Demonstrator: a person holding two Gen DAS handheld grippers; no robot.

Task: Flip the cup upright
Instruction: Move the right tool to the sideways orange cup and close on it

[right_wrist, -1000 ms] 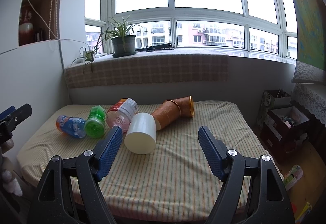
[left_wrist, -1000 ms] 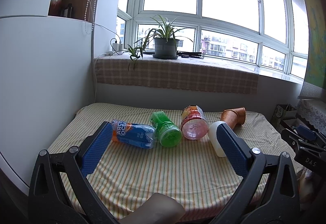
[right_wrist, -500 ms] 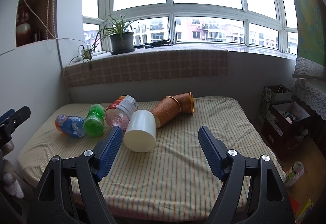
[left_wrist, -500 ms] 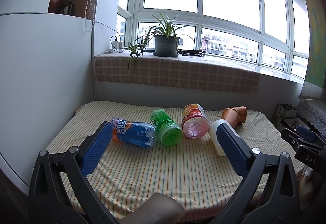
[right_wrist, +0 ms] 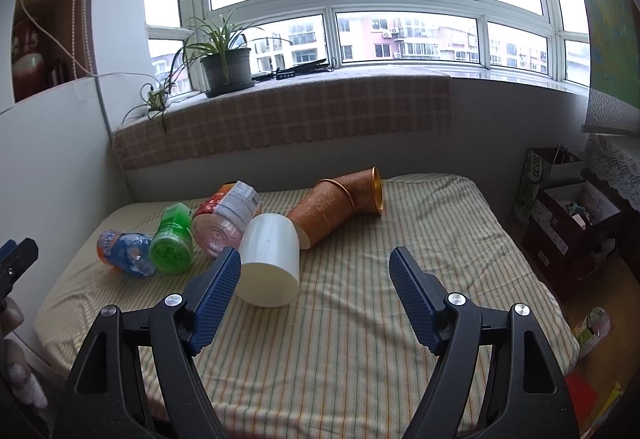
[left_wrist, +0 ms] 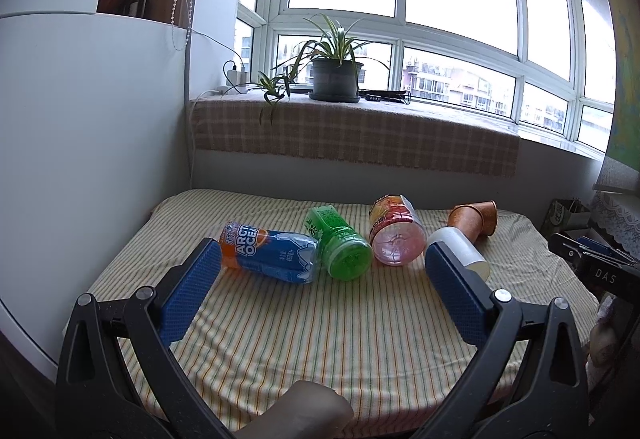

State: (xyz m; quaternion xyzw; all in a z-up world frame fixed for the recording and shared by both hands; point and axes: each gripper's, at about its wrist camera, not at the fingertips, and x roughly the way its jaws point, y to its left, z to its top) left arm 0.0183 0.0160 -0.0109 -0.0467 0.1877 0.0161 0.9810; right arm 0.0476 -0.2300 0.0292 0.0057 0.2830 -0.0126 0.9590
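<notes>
Several cups lie on their sides on a striped table (right_wrist: 360, 319): a white cup (right_wrist: 270, 259), two nested orange cups (right_wrist: 340, 201), a pink one (right_wrist: 224, 217), a green one (right_wrist: 172, 245) and a blue one (right_wrist: 124, 251). My right gripper (right_wrist: 316, 295) is open and empty, just in front of the white cup. My left gripper (left_wrist: 320, 295) is open and empty, in front of the blue cup (left_wrist: 268, 251) and green cup (left_wrist: 340, 247). The white cup (left_wrist: 460, 251) lies partly behind its right finger.
A checked window ledge (right_wrist: 280, 119) with a potted plant (right_wrist: 224, 63) runs behind the table. A white wall panel (left_wrist: 80, 139) stands at the left. Boxes and bags (right_wrist: 568, 207) sit on the floor to the right.
Both grippers have moved slightly forward and a little higher toward the cups. The cups have not moved.
</notes>
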